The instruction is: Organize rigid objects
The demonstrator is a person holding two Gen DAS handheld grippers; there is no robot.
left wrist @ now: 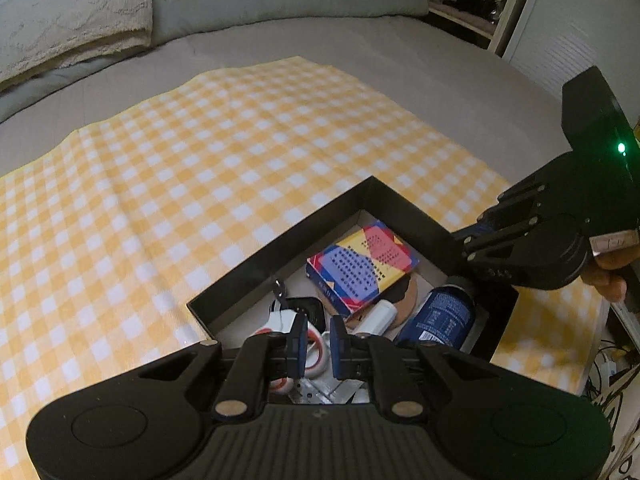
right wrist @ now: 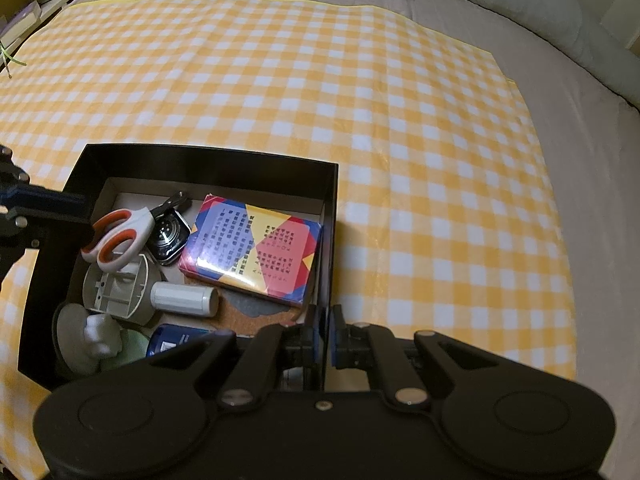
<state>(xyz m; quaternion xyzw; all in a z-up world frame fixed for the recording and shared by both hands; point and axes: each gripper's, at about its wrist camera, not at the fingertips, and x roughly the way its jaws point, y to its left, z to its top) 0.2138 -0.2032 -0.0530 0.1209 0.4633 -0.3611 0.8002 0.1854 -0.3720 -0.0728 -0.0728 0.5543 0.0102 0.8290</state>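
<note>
Lying on the checked cloth (right wrist: pixel 400 100) over the bed (left wrist: pixel 400 52), the black box (right wrist: pixel 208 162) holds the scissors (right wrist: pixel 120 240). Right hand-held gripper (right wrist: pixel 327 336) is clenched on the box's wall; left hand-held gripper (left wrist: pixel 319 340) straddles a scissor handle, partly closed, so lifting may snag neighbours and tip the box.

Right gripper (right wrist: pixel 327 344) partly hides the blue can (right wrist: pixel 172 340).

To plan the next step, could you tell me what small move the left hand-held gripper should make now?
Probably close the left hand-held gripper on the scissors handle: its fingers straddle the loop, while the right hand-held gripper pinches the black box wall.
</note>
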